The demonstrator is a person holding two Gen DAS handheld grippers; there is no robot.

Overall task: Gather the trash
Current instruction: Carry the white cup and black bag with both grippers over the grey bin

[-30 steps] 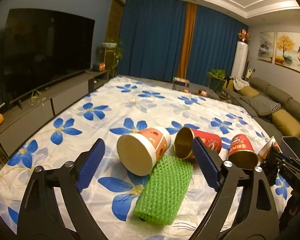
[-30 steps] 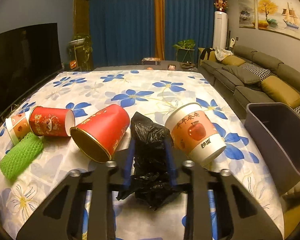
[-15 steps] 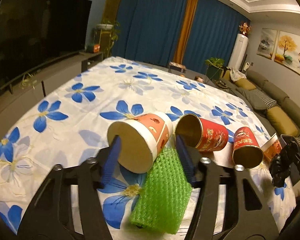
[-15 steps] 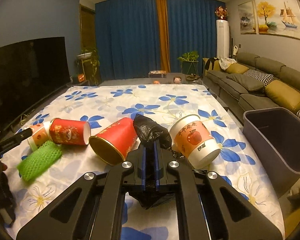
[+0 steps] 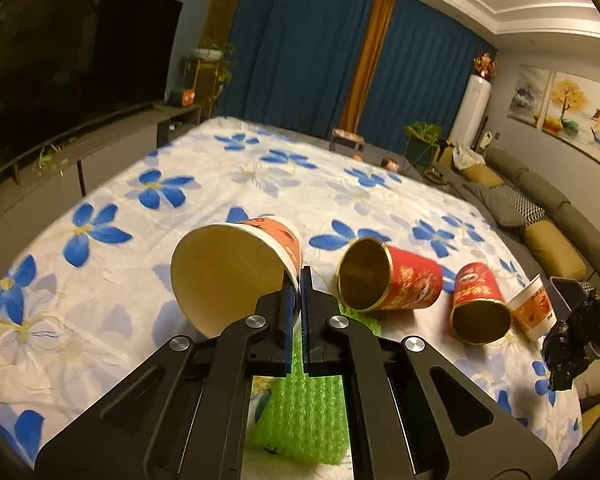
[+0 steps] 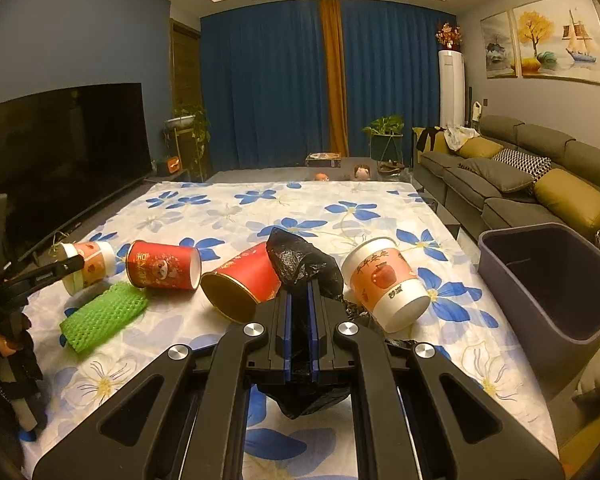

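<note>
My left gripper (image 5: 299, 280) is shut on the rim of an orange-and-white paper cup (image 5: 236, 272) and holds it lifted off the flowered cloth (image 5: 112, 264). The same cup (image 6: 86, 266) shows at the far left of the right wrist view. My right gripper (image 6: 300, 292) is shut on a crumpled black plastic bag (image 6: 300, 264) held above the cloth; the bag (image 5: 572, 356) also shows in the left wrist view. Two red cups (image 5: 388, 276) (image 5: 478, 304), a green foam net (image 5: 304, 416) and an orange-and-white cup (image 6: 384, 280) lie on the cloth.
A dark grey bin (image 6: 552, 280) stands off the table's right edge. A sofa (image 6: 516, 176) runs along the right wall. A TV (image 6: 64, 152) on a low cabinet lines the left side. Blue curtains (image 6: 268, 92) hang at the back.
My left gripper shut on the orange-and-white cup's rim and lifted it off the cloth. My right gripper closed on the black bag and raised it.
</note>
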